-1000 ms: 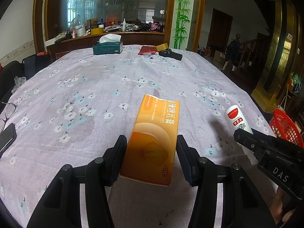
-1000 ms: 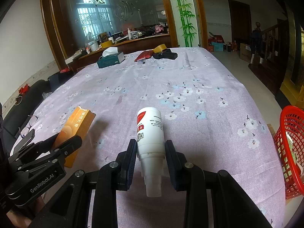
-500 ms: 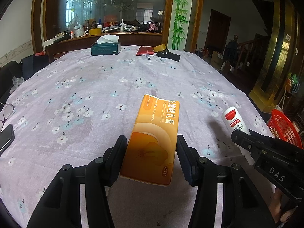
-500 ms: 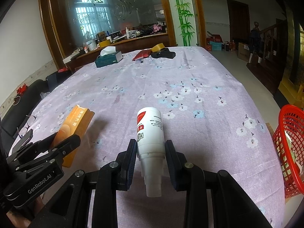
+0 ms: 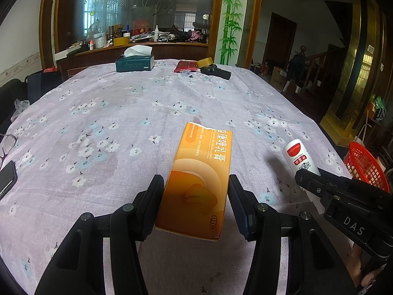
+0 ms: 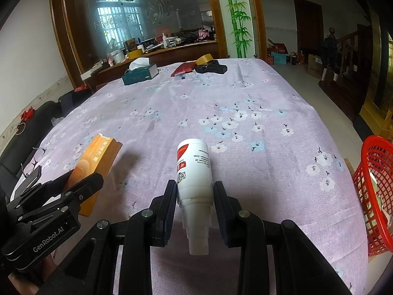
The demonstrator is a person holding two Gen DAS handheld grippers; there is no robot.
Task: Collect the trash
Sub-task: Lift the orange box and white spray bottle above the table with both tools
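Observation:
My left gripper (image 5: pixel 196 194) is shut on an orange medicine box (image 5: pixel 199 179), held above the flowered purple tablecloth (image 5: pixel 122 113). My right gripper (image 6: pixel 195 196) is shut on a white bottle with a red label (image 6: pixel 194 172), also lifted off the cloth. The bottle also shows in the left wrist view (image 5: pixel 299 158), and the box in the right wrist view (image 6: pixel 95 162). A red mesh basket (image 6: pixel 375 189) stands on the floor beyond the table's right edge.
At the far end lie a teal tissue box (image 5: pixel 135 62), a red pouch (image 5: pixel 184 66), a tape roll (image 5: pixel 205 62) and a black case (image 5: pixel 216 71). Glasses (image 5: pixel 6 143) and a phone (image 5: pixel 6 179) lie at the left edge.
Both grippers have risen with their objects; the table looks lower and farther away. The grips are unchanged.

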